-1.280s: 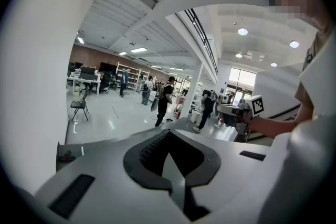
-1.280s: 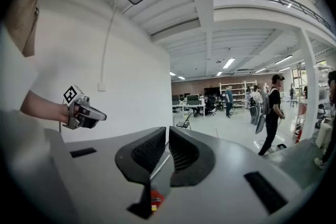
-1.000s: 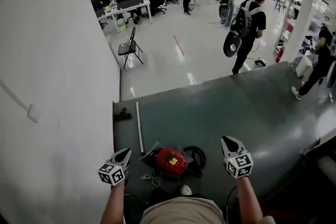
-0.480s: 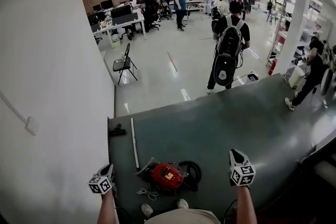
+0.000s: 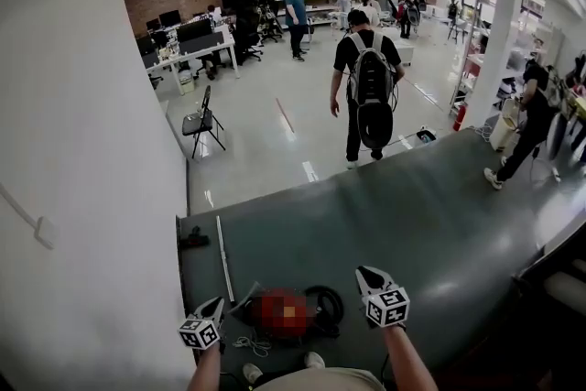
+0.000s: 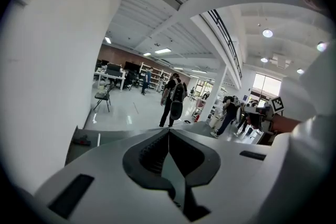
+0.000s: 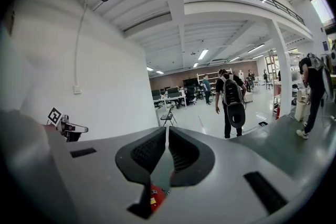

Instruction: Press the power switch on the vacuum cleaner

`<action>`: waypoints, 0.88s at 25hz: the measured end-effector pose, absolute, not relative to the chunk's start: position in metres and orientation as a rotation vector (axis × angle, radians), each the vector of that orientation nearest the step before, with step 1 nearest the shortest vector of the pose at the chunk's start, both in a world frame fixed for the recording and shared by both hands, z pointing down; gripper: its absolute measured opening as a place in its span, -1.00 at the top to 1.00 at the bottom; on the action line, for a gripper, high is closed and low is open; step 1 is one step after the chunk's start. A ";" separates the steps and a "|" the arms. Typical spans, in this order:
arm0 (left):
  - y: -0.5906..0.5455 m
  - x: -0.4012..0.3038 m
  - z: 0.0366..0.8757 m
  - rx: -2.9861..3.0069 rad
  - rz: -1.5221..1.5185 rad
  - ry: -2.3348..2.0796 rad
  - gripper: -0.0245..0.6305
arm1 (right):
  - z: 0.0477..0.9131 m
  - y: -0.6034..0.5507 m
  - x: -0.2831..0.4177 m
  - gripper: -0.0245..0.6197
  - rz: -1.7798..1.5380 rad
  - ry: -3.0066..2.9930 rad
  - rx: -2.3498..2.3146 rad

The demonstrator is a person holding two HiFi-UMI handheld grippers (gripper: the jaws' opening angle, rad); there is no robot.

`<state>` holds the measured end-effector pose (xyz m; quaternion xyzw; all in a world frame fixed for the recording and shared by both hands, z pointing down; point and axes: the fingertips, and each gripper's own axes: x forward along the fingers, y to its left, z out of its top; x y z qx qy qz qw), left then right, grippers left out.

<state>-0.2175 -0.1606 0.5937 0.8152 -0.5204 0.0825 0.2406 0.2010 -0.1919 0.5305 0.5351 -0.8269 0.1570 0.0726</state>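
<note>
We've drawn both in closer than a moment ago, left tongs [image 5: 218, 301] and right tongs [image 5: 365, 274] each pinched together on nothing, flanking the red vacuum cleaner [image 5: 279, 311] on the dark floor [image 5: 439, 215] at our feet, its switch apparently still unpressed.

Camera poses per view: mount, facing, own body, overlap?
Head view: on head, steeply down; forearms, left gripper, right gripper, vacuum cleaner.
Left gripper view: on left gripper, along shut jaws toward hall; right gripper at right.
Right gripper view: on right gripper, along shut jaws toward hall; left gripper at left.
Shared: both gripper views show the backpack wearer.
</note>
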 end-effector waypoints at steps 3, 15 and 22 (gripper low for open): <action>-0.169 -0.173 0.591 2.297 0.229 -1.324 0.90 | 0.528 -0.196 0.173 0.89 0.456 -2.533 1.533; -0.231 -0.043 0.523 2.548 0.215 -1.085 0.90 | 0.525 -0.251 0.084 0.89 0.442 -2.627 1.330; -0.267 -0.047 0.558 2.547 0.285 -1.115 0.90 | 0.551 -0.291 0.056 0.89 0.536 -2.599 1.368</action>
